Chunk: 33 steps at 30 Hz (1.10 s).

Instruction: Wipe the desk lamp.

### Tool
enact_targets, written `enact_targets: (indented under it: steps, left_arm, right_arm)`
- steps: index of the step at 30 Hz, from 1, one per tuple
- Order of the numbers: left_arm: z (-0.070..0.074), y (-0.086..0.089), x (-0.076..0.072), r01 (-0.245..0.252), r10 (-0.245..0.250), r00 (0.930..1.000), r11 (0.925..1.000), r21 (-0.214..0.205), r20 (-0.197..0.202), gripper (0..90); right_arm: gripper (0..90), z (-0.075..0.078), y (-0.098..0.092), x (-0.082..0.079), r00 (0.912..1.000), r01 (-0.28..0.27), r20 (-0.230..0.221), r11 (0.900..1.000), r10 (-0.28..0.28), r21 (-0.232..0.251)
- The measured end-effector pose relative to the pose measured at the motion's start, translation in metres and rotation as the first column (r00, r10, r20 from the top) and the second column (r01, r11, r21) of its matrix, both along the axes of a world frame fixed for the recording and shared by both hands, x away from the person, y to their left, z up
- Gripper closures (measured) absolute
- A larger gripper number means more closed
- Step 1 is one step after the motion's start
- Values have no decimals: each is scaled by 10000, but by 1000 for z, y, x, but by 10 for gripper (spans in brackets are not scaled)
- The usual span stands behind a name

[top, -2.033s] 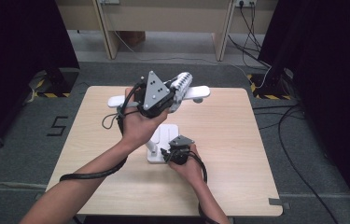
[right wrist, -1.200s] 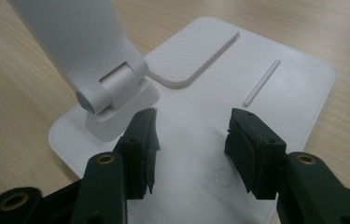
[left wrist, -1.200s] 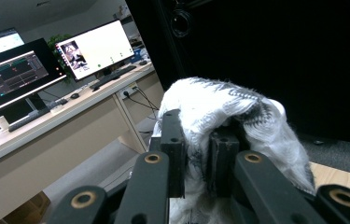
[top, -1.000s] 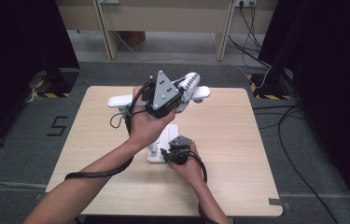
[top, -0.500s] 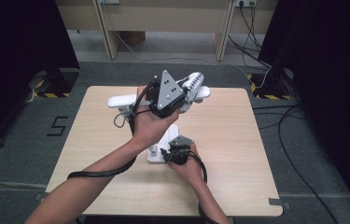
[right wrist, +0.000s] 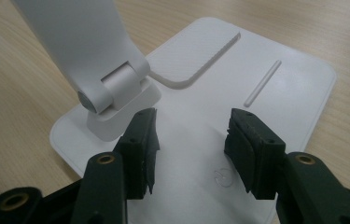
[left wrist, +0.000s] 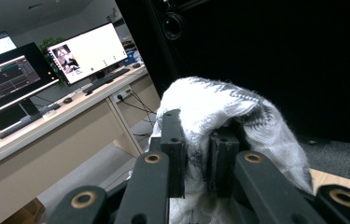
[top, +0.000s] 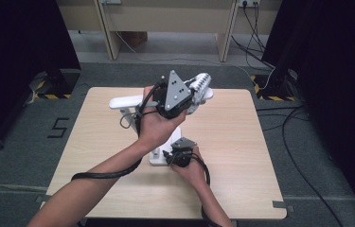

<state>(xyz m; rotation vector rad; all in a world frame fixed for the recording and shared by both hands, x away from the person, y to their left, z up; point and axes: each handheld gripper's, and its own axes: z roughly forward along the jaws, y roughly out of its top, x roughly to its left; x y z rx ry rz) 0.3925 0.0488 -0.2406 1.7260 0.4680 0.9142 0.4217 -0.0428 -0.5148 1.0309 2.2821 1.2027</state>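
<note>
Above table (top: 241, 156), L tongs (left wrist: 196, 154) clamp white cloth (left wrist: 238, 107); R tongs (right wrist: 191, 154) open over lamp base (right wrist: 275, 98).

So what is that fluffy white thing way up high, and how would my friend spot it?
Start at the wooden table and find the white desk lamp on it. Above the lamp's far end, the left gripper is raised in the air, pinching a white cloth with grey stripes. It is the soft, woolly thing there; the lamp near it is smooth hard plastic.
</note>
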Motion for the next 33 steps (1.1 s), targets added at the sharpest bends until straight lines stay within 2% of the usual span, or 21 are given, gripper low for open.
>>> enact_targets:
  steps: [33]
  left_arm:
    - [2, -15, 1, 129, -129, 9999, 9999, 88, 46, 796]
  right_arm:
    - [530, 0, 0, -1, 10000, -22, 23, 10000, 22, -35]
